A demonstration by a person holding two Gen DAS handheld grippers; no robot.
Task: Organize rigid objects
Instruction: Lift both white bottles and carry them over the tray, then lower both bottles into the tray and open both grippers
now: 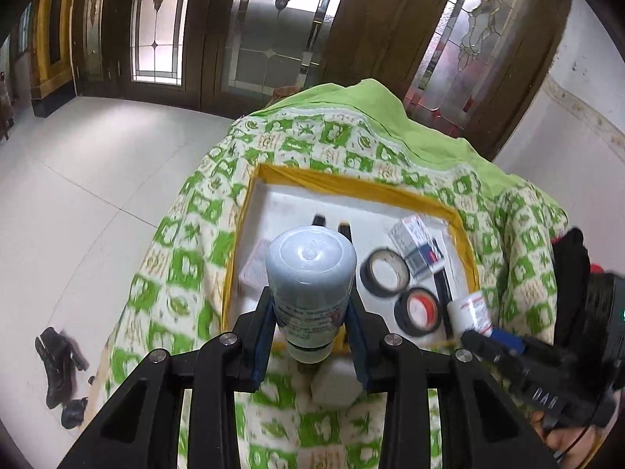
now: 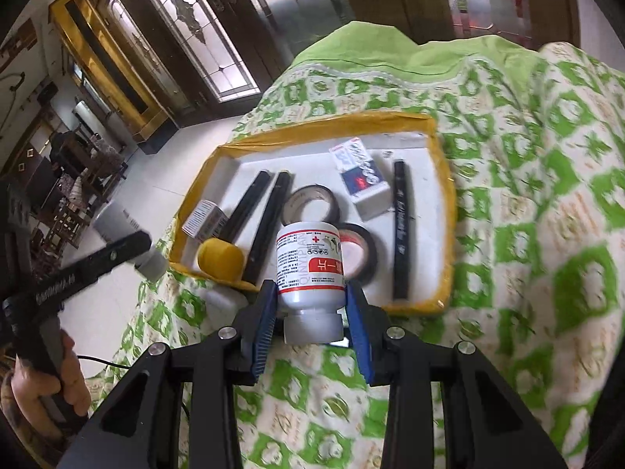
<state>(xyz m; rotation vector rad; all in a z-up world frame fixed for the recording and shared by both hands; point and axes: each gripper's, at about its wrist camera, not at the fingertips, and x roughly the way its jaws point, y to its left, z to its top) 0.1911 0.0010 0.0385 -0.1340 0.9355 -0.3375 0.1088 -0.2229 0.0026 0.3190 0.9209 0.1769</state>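
Observation:
My left gripper (image 1: 310,314) is shut on a grey-white bottle (image 1: 310,273), held tilted above the near edge of a white tray with a yellow taped rim (image 1: 351,184). My right gripper (image 2: 310,295) is shut on a white medicine bottle with a red label (image 2: 308,269), cap toward the camera, over the tray's near side (image 2: 312,127). In the tray lie two black markers (image 2: 254,211), two black tape rolls (image 2: 312,203), a blue-and-white box (image 2: 361,179), a black pen (image 2: 400,230), a small box (image 2: 205,221) and a yellow roll (image 2: 220,260). Each view shows the other gripper at its edge.
The tray rests on a green-and-cream patterned quilt (image 2: 527,195) over a raised surface. A white block (image 1: 336,387) lies on the quilt just before the tray. Pale tiled floor (image 1: 97,195) lies to the left, with black boots (image 1: 58,367). Glazed wooden doors (image 1: 273,19) stand behind.

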